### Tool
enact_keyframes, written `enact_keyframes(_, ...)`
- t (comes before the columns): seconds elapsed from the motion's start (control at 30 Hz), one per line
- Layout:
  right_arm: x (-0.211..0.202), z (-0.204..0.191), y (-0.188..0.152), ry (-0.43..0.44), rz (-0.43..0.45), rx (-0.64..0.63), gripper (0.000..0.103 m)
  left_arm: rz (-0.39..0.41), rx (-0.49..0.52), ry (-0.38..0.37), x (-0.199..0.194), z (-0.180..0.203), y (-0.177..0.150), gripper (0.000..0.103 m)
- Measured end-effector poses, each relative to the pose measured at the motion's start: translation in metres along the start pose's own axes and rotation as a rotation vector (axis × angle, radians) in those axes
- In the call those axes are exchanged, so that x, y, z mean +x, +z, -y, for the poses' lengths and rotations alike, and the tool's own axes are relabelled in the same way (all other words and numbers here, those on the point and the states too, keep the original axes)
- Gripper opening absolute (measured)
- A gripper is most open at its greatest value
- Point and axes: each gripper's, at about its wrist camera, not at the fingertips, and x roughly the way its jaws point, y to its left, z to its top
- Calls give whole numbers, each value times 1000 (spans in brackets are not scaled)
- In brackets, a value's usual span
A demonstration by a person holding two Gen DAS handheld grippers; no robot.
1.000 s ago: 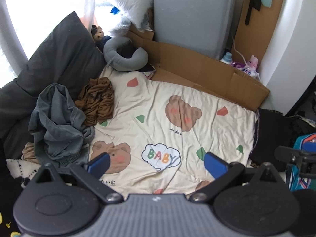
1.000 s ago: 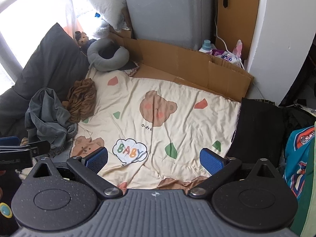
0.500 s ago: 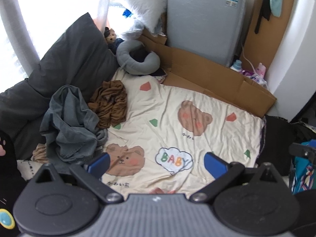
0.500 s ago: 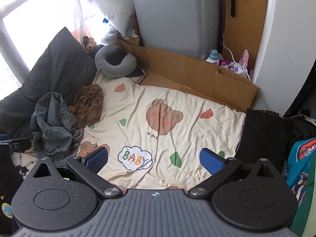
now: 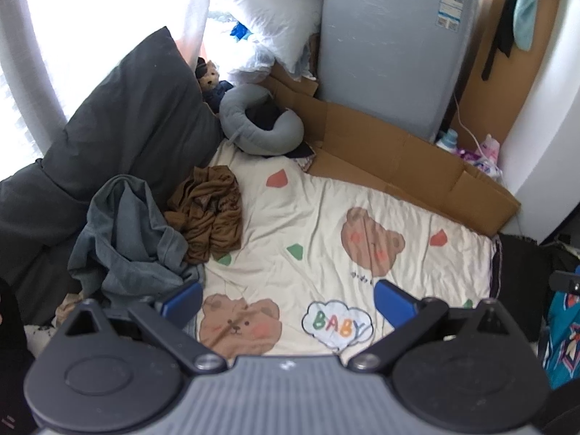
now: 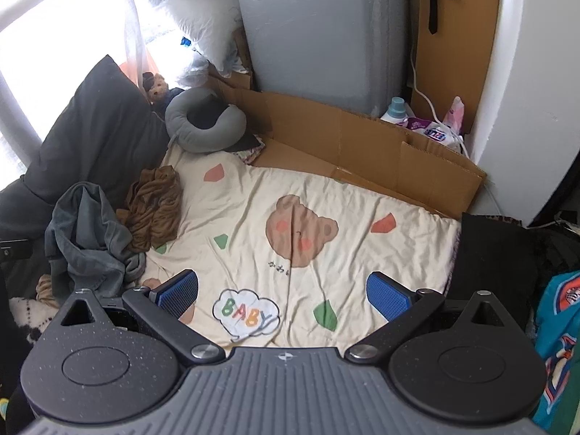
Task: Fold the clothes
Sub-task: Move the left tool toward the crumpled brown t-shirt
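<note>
Hovering above a cream blanket (image 5: 311,224), left gripper (image 5: 288,299) spread wide, blue pads (image 5: 181,301) well apart, nothing between them. Right gripper (image 6: 282,291) likewise spread over the same blanket (image 6: 362,195), its ribbed pads (image 6: 388,295) empty. Printed on the blanket: brown bears (image 6: 299,233), coloured patches, a "BABY" cloud (image 6: 246,311).

Heaped at the blanket's left edge, unfolded: grey garment (image 5: 127,239), crumpled and partly draped against a dark cushion (image 5: 127,123); brown garment (image 5: 210,214) bunched just beside it, touching it, resting on the blanket. Same pair in the right view: grey garment (image 6: 87,235), brown garment (image 6: 156,210). Neither gripper touching either garment; left pad of the left gripper near the grey heap's lower edge.

Behind the blanket: grey neck pillow (image 5: 261,127) with a small teddy (image 5: 210,79) beside it, flattened cardboard (image 6: 362,141), tall grey appliance (image 6: 319,36), white pillow (image 5: 268,18). At the blanket's right edge: black cloth (image 6: 489,253); farther right, teal fabric (image 6: 558,344).
</note>
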Motion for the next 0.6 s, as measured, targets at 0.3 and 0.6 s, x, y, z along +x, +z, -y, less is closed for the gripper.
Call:
enact_keyframes(0.3,42,-3,31,21,23,-19,102,12,-64,17,38,-30,21,100)
enact_keyframes(0.6,99,11,52,22,12,-64,102,-7,-78,10,87,-50,36,100)
